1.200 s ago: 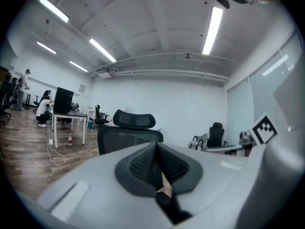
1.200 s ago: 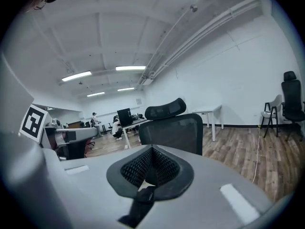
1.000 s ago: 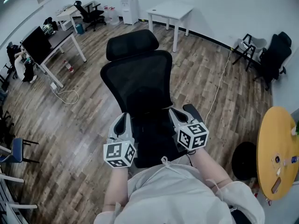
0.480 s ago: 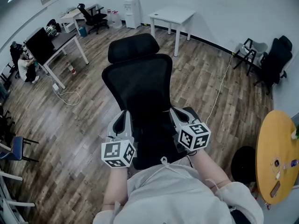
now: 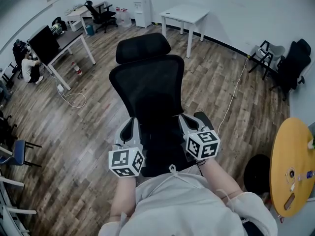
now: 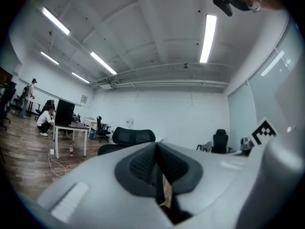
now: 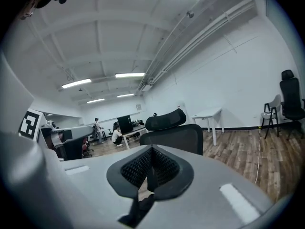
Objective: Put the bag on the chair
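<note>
Fingers (image 6: 143,163) of the left gripper (image 6: 158,171) are pressing flat together, ribbed pad against ribbed pad, with nothing between them. Fingers (image 7: 136,168) of the right gripper (image 7: 150,170) are meeting the same way, shut and empty.

From the head view, the left gripper (image 5: 130,125) is hovering at lower centre, just left of the seat (image 5: 160,149), and the right gripper (image 5: 185,121) is hovering just right of it, beside the armrest (image 5: 204,119). Both are pointing up the frame toward the backrest. Each one's marker cube, the left (image 5: 126,162) and the right (image 5: 203,144), is sitting nearest the person's pale sleeves (image 5: 182,205) at the bottom edge.

Between the two grippers the black office chair (image 5: 147,87) is standing at centre frame on the wood floor (image 5: 93,132), its mesh back and headrest (image 5: 142,47) facing the person. In the left gripper view the chair (image 6: 133,136) is showing just above the jaws; in the right gripper view the chair (image 7: 174,137) is rising right behind them.

Farther out, a white table (image 5: 184,14) is standing at upper centre, and a desk with a dark monitor (image 5: 44,41) at upper left, where a person (image 5: 32,68) is crouching. A white cable (image 5: 231,92) is trailing across the floor at right, and a round yellow table (image 5: 290,156) is filling the lower right edge.
</note>
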### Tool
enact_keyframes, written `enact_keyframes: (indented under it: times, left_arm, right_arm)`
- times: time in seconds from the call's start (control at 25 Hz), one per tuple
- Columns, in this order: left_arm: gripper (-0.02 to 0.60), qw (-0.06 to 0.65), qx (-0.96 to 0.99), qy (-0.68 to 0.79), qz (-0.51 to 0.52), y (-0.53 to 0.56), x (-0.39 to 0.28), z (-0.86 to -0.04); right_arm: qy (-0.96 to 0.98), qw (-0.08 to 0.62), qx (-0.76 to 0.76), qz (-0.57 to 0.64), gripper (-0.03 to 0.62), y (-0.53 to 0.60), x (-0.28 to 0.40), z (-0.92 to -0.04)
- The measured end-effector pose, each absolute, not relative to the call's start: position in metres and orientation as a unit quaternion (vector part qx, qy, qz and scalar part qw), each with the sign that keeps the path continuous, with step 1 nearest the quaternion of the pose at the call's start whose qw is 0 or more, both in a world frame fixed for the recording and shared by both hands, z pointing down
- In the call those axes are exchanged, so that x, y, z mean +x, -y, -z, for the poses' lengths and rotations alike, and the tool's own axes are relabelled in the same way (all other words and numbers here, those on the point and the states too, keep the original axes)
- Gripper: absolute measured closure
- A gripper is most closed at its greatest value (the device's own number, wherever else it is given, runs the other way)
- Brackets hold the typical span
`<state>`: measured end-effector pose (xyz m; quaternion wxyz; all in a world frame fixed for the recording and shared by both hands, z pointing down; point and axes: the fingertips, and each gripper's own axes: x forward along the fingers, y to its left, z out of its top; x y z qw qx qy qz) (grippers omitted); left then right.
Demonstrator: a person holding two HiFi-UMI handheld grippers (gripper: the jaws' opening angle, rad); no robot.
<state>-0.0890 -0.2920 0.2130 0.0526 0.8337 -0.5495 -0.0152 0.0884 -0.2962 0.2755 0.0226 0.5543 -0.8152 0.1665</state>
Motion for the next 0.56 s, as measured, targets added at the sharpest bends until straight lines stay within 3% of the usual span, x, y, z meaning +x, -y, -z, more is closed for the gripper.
enact_keyframes:
  times: [0.56]
  left_arm:
    - [0.575,0.063,0.836,0.545,0.002,0.305,-0.076,-0.220]
  right_arm:
    - [0.823,0.054,0.544,-0.155,0.595,0.304,0.086,-0.285]
